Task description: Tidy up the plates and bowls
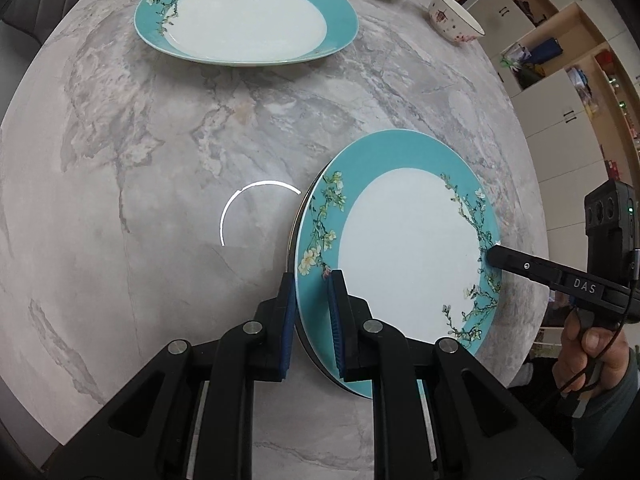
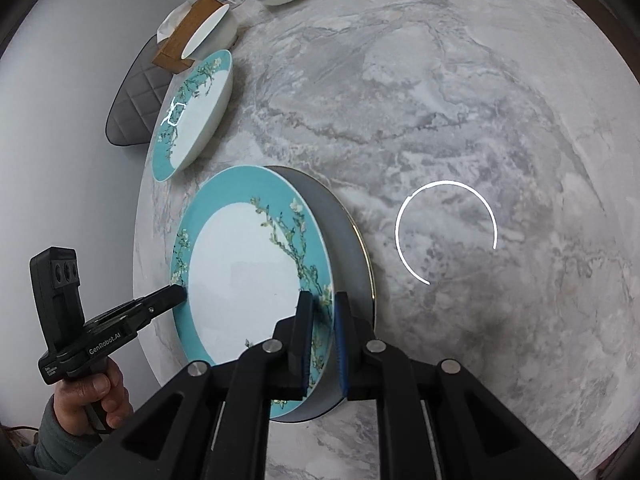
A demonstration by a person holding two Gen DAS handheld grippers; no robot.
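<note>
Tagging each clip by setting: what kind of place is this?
Probably a home dining area: a round marble-look table set with floral plates and bowls, a quilted chair alongside, and cluttered storage cabinets behind.

Each camera sits just behind its own gripper's fingers and looks steeply down at the marble table (image 1: 168,168), close above it. The left wrist view faces toward the shelving side, the right wrist view toward the wall side. Both share the held turquoise plate (image 1: 404,256) (image 2: 244,276), each showing the opposite gripper across it.
</note>
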